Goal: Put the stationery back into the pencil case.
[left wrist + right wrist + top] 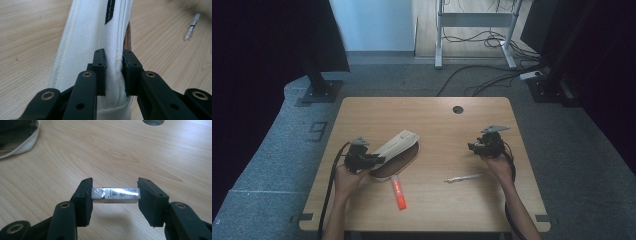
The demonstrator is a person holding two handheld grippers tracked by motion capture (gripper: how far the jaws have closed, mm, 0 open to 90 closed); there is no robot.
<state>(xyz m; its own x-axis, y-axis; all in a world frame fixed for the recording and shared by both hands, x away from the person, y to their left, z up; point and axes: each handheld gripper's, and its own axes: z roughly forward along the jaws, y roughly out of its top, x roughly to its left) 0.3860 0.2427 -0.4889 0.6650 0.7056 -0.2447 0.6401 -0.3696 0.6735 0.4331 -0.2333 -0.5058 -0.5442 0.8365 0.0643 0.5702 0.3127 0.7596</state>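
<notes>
A cream fabric pencil case (396,146) with a brown inside lies open at the table's left half. My left gripper (371,160) is shut on its near flap; in the left gripper view the jaws pinch the white cloth (82,37), gripper point (113,72). My right gripper (114,195) is shut on a small white eraser (115,194) with a barcode sleeve, held endwise between the pads above the wood. In the high view that right gripper (477,146) hovers at the table's right. An orange marker (399,192) and a clear pen (464,177) lie on the table.
The wooden table (437,125) has a round cable hole (457,109) near its far edge. The clear pen (192,26) lies to the right of the case. Monitor stands and cables sit on the floor beyond the table.
</notes>
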